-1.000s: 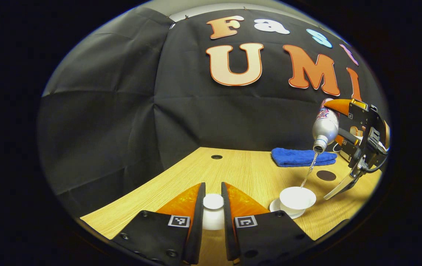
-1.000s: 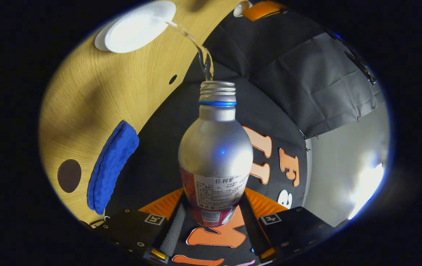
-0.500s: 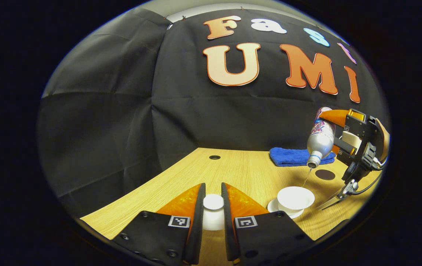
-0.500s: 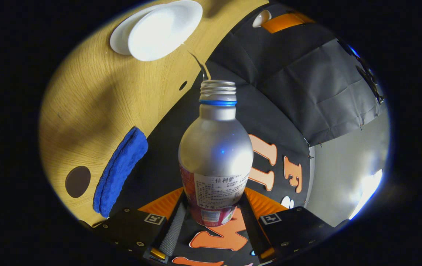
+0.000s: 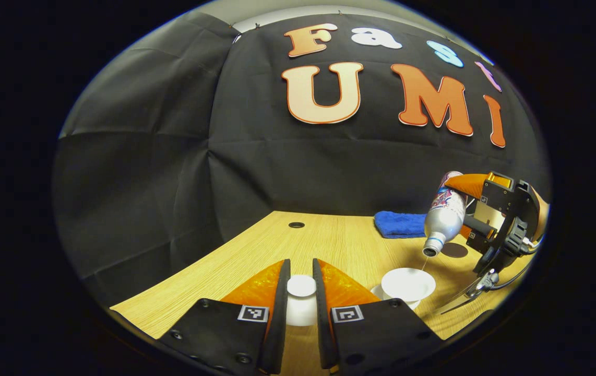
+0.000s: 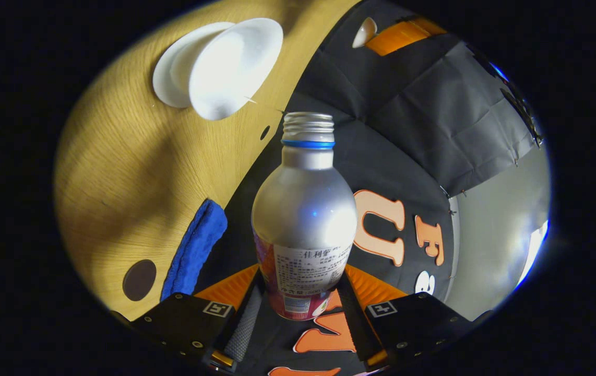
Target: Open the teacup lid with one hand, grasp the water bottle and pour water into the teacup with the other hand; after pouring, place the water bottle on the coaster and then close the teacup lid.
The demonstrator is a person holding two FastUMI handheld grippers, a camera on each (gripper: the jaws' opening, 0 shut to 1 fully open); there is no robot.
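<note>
Both grippers are loaded, and we take the scene from its largest item down. We note the wooden table (image 5: 329, 240) under all of it, with the teacup (image 5: 408, 284) standing open on its saucer (image 5: 379, 291) near the front right edge in the left gripper view. A folded blue towel (image 5: 400, 223) lies at the back by the wall, and the dark round coaster (image 5: 454, 250) sits on the table between towel and teacup, bare.

Our right gripper (image 6: 300, 308) has both fingers pressed on the lower body of the water bottle (image 6: 304, 219). The bottle is uncapped and tilted mouth-down toward the teacup; in the left gripper view its mouth (image 5: 430, 252) hangs just above and beside the cup's rim. Only a thin thread of water shows at the mouth, so we judge the pour is at or near its end.

Our left gripper (image 5: 301, 292) is closed on the teacup lid (image 5: 301, 300), holding it clear of the cup, off to the cup's left.

Risks we record. The grip sits low on a smooth metal body, so the bottle could pivot or slip as it is brought upright. A last drip could land on the table if the bottle travels before it is righted. The coaster is small, and an off-centre landing could leave the open bottle unsteady. Lowered askew, the lid could knock the cup on its saucer.
</note>
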